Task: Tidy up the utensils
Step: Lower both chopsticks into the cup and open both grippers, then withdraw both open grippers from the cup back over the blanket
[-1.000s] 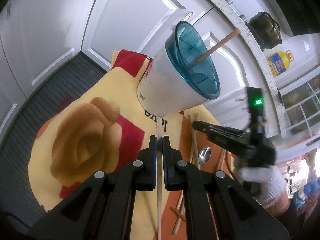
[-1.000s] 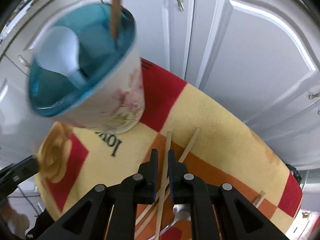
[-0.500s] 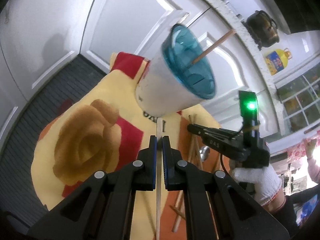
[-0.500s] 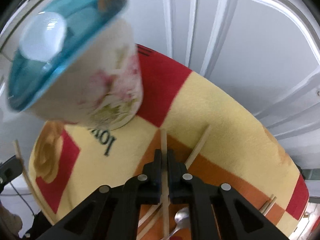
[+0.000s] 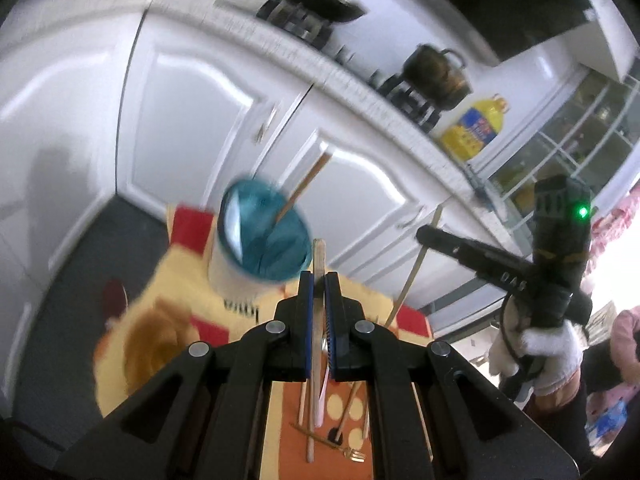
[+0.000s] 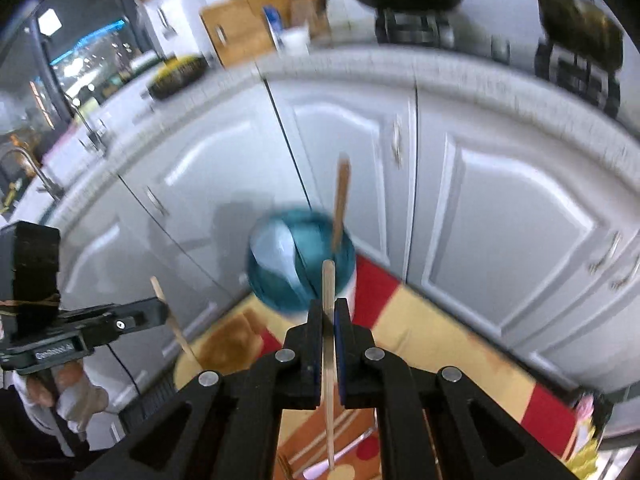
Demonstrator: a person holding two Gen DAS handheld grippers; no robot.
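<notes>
White cabinet doors (image 6: 508,240) fill the background, topped by a speckled desk edge (image 5: 360,80) that carries a dark pot (image 5: 436,70) and a yellow oil bottle (image 5: 474,128). In front of the cabinets a small table is covered with a yellow, red and orange cloth (image 6: 436,344). On the cloth stands a white cup (image 5: 240,276) with a teal inside, blurred in both views; a wooden stick (image 5: 302,190) leans out of it, and something white and spoon-like (image 6: 276,248) lies against its inner wall. The left gripper (image 5: 319,280) is clamped shut on a pale wooden chopstick (image 5: 319,256), whose tip shows just over the cup's rim in that view. The right gripper (image 6: 329,312) is likewise pressed together on its own chopstick (image 6: 328,280), which points toward the cup's mouth. In the left wrist view the right gripper is seen from the side, gripped by a white-gloved hand (image 5: 548,352), with its chopstick hanging down from the fingers. On the orange part of the cloth, below the left gripper, lie loose chopsticks (image 5: 310,420), a white utensil (image 5: 321,400) and a small gold fork (image 5: 352,455).
</notes>
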